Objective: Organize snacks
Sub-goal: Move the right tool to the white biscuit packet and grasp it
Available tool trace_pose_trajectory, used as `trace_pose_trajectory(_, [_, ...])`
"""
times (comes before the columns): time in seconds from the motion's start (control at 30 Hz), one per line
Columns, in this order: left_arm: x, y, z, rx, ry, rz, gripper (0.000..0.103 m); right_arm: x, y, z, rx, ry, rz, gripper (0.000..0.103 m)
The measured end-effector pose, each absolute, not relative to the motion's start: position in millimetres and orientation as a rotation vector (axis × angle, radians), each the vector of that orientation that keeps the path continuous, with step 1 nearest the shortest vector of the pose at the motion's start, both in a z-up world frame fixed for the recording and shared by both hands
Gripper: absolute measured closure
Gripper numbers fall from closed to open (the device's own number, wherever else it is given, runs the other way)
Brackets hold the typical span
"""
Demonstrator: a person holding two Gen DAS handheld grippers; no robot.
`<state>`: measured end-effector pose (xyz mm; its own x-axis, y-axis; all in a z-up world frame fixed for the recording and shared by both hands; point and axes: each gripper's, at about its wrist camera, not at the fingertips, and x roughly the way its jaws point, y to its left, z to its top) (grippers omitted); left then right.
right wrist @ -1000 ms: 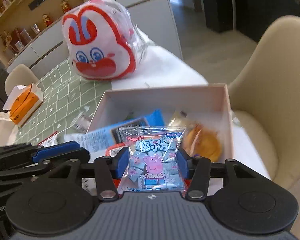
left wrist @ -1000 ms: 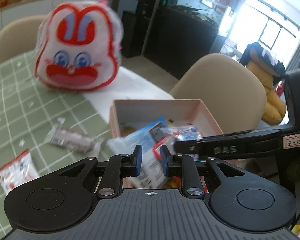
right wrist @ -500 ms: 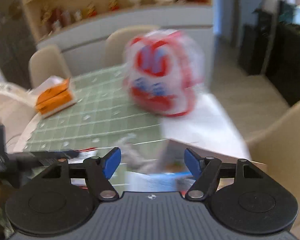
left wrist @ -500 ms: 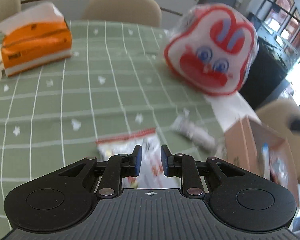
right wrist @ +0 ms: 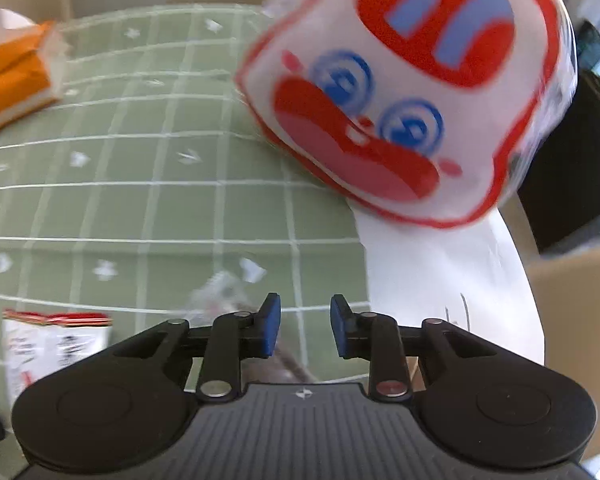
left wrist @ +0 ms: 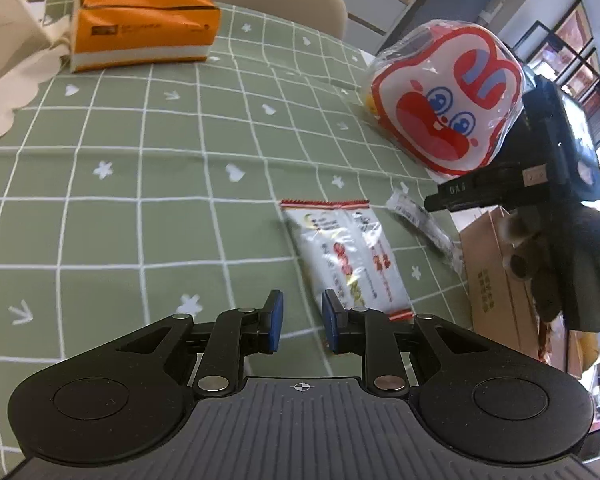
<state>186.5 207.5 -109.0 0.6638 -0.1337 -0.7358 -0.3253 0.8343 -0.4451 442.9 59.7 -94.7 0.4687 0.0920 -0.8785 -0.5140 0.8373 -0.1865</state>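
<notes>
The left claw (left wrist: 302,322) is hovering with its pads slightly spread and gripping nothing, just left of the white snack packet (left wrist: 346,254) lying at frame centre on the green-checked bench (left wrist: 140,152). The right claw (right wrist: 305,326) is likewise spread and gripping nothing, over a blurred clear wrapper (right wrist: 224,292), with the rabbit-face bag (right wrist: 412,96) filling the upper right.

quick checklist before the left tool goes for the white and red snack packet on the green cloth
1. Left tool empty and open: ok, a gap shows between its blue pads with nothing in it.
2. White and red snack packet reachable: ok, it lies flat on the green cloth just ahead, slightly right of the gap.
3. Alignment: not ok, the packet sits off to the right of the opening, partly behind the right pad.
4. Neighbours clear: ok, the clear-wrapped snack lies apart from the packet.
5. Right tool out of the way: ok, it is open and empty over that clear-wrapped snack.
6. Room in the cardboard box: cannot tell, its inside is hidden.
</notes>
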Motion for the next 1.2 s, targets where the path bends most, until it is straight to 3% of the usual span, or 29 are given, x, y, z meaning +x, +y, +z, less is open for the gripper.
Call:
trace_pose_trajectory(0.37, [167.4, 214.7, -97.7, -0.629, 0.807, 0.13, 0.078, 358.6, 53.1, -95.4, -0.398, 1.134, 0.618, 0.076])
trace_pose_trajectory(0.47, [159.4, 214.2, -95.8, -0.63, 0.805, 0.14, 0.078, 341.7, 53.5, -85.2, -0.287, 1.088, 0.706, 0.073])
trace_pose_trajectory(0.53, [152.1, 216.2, -95.4, -0.627, 0.808, 0.157, 0.078, 334.1, 55.2, -76.6, -0.186, 1.013, 0.75, 0.055])
trace_pose_trajectory(0.57, [148.1, 217.8, -95.5, -0.625, 0.811, 0.168, 0.078, 330.0, 56.1, -73.8, -0.147, 0.984, 0.775, 0.037])
trace_pose_trajectory(0.6, [143.9, 219.3, -95.4, -0.623, 0.814, 0.179, 0.078, 326.3, 59.3, -73.6, -0.121, 0.973, 0.789, 0.032])
trace_pose_trajectory(0.77, [116.3, 232.0, -94.4, -0.607, 0.809, 0.235, 0.078, 309.2, 71.4, -89.3, -0.018, 1.058, 0.77, 0.032])
trace_pose_trajectory(1.2, [93.1, 255.0, -99.7, -0.594, 0.816, 0.327, 0.078, 259.4, 114.5, -102.1, -0.131, 0.878, 0.692, 0.028])
